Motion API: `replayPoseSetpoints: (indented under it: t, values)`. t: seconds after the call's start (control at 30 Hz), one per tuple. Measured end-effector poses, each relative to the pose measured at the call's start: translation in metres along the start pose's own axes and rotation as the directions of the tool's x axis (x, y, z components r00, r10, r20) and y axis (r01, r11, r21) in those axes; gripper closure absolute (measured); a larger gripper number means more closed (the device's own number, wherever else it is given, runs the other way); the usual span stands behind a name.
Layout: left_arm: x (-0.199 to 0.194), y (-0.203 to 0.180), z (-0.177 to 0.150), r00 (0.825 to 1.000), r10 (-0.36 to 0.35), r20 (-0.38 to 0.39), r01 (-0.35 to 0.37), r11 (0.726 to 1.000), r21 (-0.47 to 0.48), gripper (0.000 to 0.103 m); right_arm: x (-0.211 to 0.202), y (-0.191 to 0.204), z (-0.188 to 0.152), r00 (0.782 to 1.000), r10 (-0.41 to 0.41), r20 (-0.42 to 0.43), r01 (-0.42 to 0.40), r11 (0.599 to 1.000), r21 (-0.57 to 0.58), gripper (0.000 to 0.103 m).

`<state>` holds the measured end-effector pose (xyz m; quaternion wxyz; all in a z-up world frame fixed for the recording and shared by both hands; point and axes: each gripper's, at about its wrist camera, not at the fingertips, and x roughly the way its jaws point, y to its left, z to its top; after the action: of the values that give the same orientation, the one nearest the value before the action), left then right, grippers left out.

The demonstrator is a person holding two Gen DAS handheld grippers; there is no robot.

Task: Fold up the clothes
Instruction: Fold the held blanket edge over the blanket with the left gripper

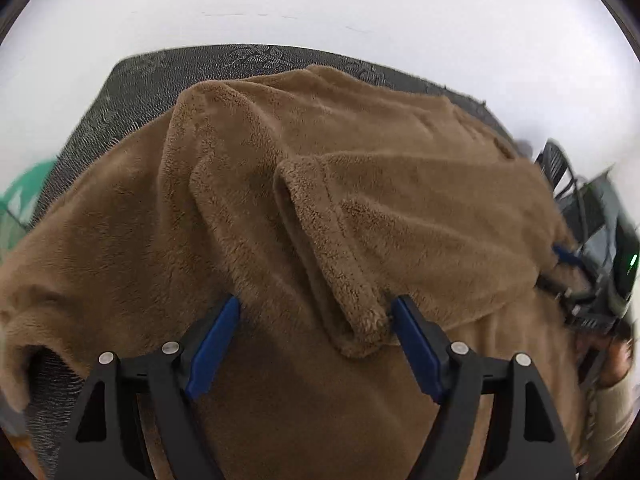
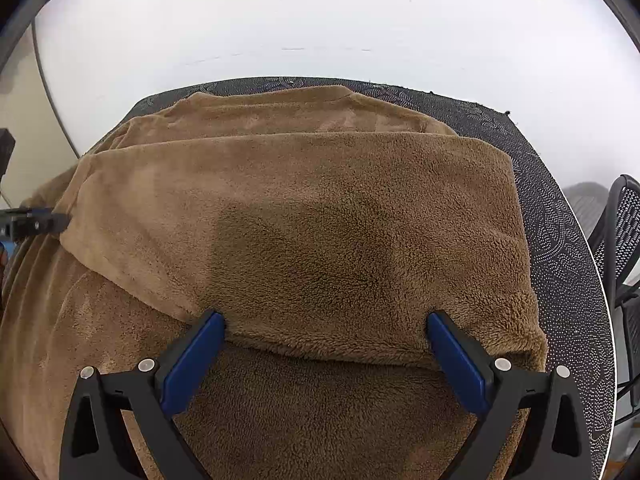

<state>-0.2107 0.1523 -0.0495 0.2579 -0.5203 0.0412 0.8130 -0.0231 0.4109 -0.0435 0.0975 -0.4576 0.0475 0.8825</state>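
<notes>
Here, a brown fleece garment (image 1: 320, 208) lies spread over the dark patterned tabletop (image 1: 132, 92), covering most of it. The left claw (image 1: 316, 320) hangs just above the cloth with its jaws spread wide and nothing gripped; a folded flap's corner sits between its blue pads (image 1: 214, 344), nearer the pad at 3 o'clock, and I cannot tell whether it touches. The right claw (image 2: 326, 328) stands about as wide as it goes, empty, with the folded-over layer's edge running from one pad to the other across the gap. In the right wrist view the left claw's tip shows at 9 o'clock beside the fold's corner. A mesh chair (image 2: 624, 232) stands at 3 o'clock, off the tabletop.
</notes>
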Motion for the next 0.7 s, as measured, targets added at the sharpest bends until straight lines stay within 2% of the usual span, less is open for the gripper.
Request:
replayPoseSetpoints:
  t: [0.2, 0.3, 0.43, 0.5, 0.53, 0.6, 0.7]
  values:
    - [-0.004, 0.004, -0.005, 1.0, 0.022, -0.015, -0.022, 1.0, -0.003, 0.02, 0.0, 0.0, 0.001, 1.0, 0.0, 0.001, 0.0, 1.0, 0.001, 0.001]
    - [-0.009, 0.01, -0.003, 1.0, 0.006, -0.006, -0.006, 0.997, -0.074, 0.019, 0.0, 0.0, 0.001, 1.0, 0.001, 0.002, -0.001, 1.0, 0.001, 0.001]
    - [-0.031, -0.001, 0.004, 0.995, 0.015, 0.098, -0.005, 0.995, -0.099, 0.019, 0.0, 0.0, 0.001, 1.0, 0.001, 0.002, -0.001, 1.0, 0.001, 0.001]
    - [-0.04, -0.015, 0.011, 0.987, -0.012, 0.157, 0.024, 0.997, -0.073, 0.014, 0.0, 0.0, 0.001, 1.0, 0.001, 0.002, -0.001, 1.0, 0.002, 0.001]
    - [-0.038, -0.023, 0.015, 0.985, -0.048, 0.166, 0.058, 0.997, -0.055, 0.013, 0.0, 0.0, 0.001, 1.0, 0.001, 0.003, -0.001, 1.0, 0.002, 0.001]
    - [-0.025, -0.038, 0.023, 0.979, -0.133, 0.154, 0.136, 0.991, -0.01, 0.011, -0.001, 0.0, 0.0, 1.0, 0.001, 0.003, -0.001, 1.0, 0.001, 0.001]
    - [0.002, -0.047, 0.03, 0.987, -0.129, 0.1, 0.131, 0.991, -0.013, 0.011, -0.001, 0.0, 0.0, 1.0, 0.002, 0.003, -0.002, 1.0, 0.002, 0.001]
